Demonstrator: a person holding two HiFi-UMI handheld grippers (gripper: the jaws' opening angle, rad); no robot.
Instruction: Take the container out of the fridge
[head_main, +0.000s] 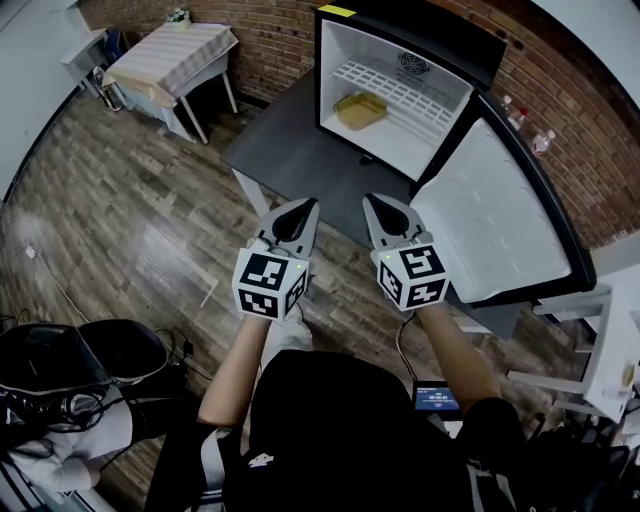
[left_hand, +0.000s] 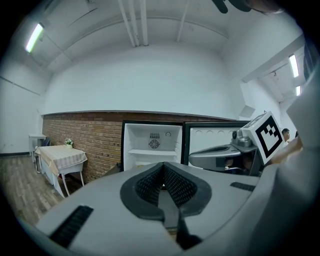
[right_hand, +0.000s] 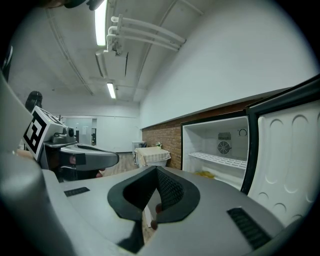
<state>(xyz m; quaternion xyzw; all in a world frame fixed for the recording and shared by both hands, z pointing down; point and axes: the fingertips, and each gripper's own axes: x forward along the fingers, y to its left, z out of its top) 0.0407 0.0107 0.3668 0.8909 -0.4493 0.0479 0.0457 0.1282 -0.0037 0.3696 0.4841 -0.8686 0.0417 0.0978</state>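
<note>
A small black fridge (head_main: 400, 60) stands open on a dark table (head_main: 290, 150). A shallow yellow container (head_main: 361, 110) lies on the fridge floor under a white wire shelf (head_main: 400, 88); it shows as a yellow patch (right_hand: 205, 174) in the right gripper view. My left gripper (head_main: 308, 206) and right gripper (head_main: 372, 200) hover side by side over the table's near edge, well short of the fridge. Both point at it, shut and empty. The left jaws (left_hand: 163, 168) and right jaws (right_hand: 156, 172) meet at their tips.
The fridge door (head_main: 500, 215) swings wide open to the right, close beside my right gripper. A table with a striped cloth (head_main: 175, 55) stands at the far left by the brick wall. A black bag (head_main: 60, 365) and cables lie on the wood floor at lower left.
</note>
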